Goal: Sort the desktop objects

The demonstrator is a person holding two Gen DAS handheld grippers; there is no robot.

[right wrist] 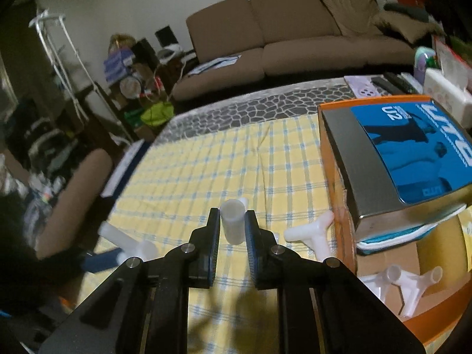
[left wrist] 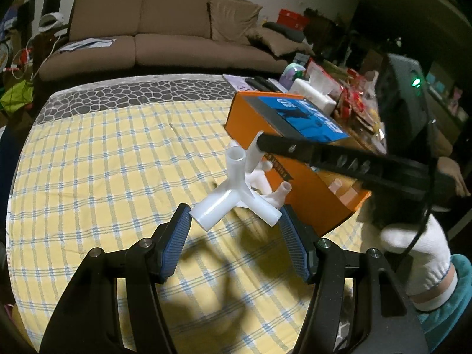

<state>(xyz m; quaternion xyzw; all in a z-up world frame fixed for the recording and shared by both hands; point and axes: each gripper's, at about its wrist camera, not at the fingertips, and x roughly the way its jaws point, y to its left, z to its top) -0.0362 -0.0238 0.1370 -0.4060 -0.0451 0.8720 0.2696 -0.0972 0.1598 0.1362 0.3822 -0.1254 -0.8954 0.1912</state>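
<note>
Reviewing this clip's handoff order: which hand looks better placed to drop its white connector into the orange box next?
Probably right. The right gripper is shut on a white connector, with the orange box just beside it. The left gripper also holds a connector, farther from the opening.

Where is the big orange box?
The orange box sits on the checked cloth's right side in the right wrist view, white connectors inside.

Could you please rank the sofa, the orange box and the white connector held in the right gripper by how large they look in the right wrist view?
1. Sofa, widest across the frame.
2. Orange box, close behind it; nearness to the camera inflates it, so this order is unsure.
3. White connector, clearly smallest, clamped in the right gripper.
</note>
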